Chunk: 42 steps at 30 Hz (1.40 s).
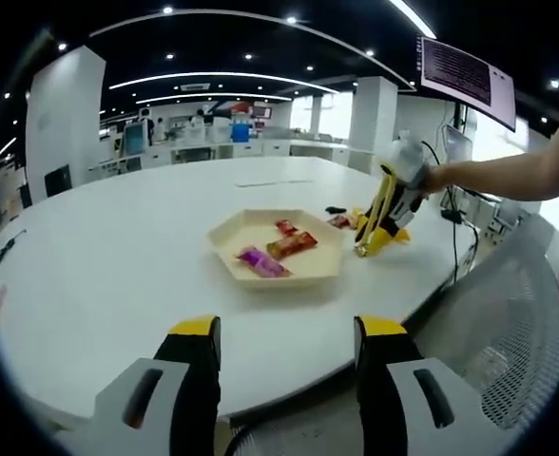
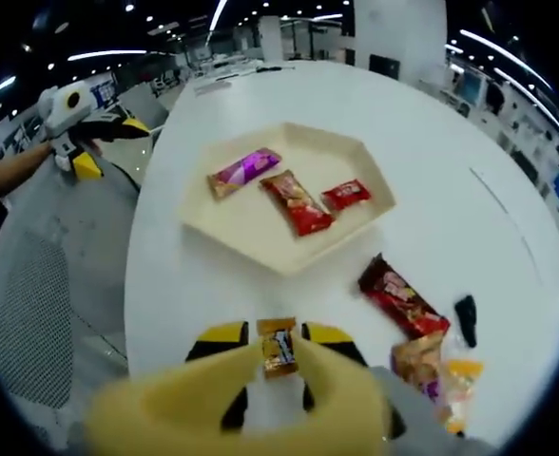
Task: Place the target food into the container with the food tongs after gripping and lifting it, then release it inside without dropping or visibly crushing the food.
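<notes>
A cream hexagonal tray [image 1: 230, 249] [image 2: 260, 255] on the white round table holds a purple packet [image 2: 245, 170], a long red-orange packet [image 2: 298, 201] and a small red packet [image 2: 346, 195]. My right gripper [image 2: 278, 334] [image 1: 394, 185] is shut on yellow food tongs [image 1: 376, 223] [image 2: 175, 404]. The tongs pinch a small orange-brown packet [image 2: 279, 348] just short of the tray's near edge. In the left gripper view the tong tips point down at the table right of the tray. My left gripper [image 1: 287, 332] is open and empty, back at the table's edge; it also appears as left gripper [image 2: 70, 123].
Loose beside the tray lie a dark red packet [image 2: 401, 296], an orange packet [image 2: 417, 359], a yellow packet [image 2: 455, 380] and a small black object [image 2: 466, 318]. A grey mesh chair [image 1: 517, 313] [image 2: 32, 304] stands at the table's edge. Cables [image 1: 455, 228] trail off the table.
</notes>
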Tool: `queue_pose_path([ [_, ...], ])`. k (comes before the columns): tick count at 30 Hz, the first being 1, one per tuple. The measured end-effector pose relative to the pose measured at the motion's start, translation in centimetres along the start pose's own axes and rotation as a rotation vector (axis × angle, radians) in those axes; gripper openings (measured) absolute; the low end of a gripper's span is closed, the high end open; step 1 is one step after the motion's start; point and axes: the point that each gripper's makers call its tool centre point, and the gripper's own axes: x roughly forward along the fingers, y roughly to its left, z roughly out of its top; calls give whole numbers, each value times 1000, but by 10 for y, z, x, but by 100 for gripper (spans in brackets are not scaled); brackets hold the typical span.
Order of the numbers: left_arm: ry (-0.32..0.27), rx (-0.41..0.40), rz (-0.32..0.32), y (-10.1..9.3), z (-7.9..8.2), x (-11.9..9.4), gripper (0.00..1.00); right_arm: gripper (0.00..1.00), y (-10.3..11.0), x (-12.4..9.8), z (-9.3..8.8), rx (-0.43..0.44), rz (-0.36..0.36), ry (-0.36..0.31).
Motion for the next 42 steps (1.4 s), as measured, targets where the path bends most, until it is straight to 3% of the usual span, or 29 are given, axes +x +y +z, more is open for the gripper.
queue_pose_path([
  [5,0,2,-2,0,0,0,54,21,-2,-1,0,43,-10,-13],
  [17,-2,4,-3,0,0,0,54,21,-1,-8,-1,52,-22,-4],
  [24,-12,7,-5,0,1,0,54,21,-9,-28,11,54,-59,-14],
  [29,-9,6,0,0,1,0,54,21,-20,-49,30,34,-101,-38],
  [34,-16,6,4,1,2,0,54,21,-22,-59,44,12,-121,-48],
  [42,-22,5,8,1,3,-1,55,21,-25,-66,49,17,-136,-51],
])
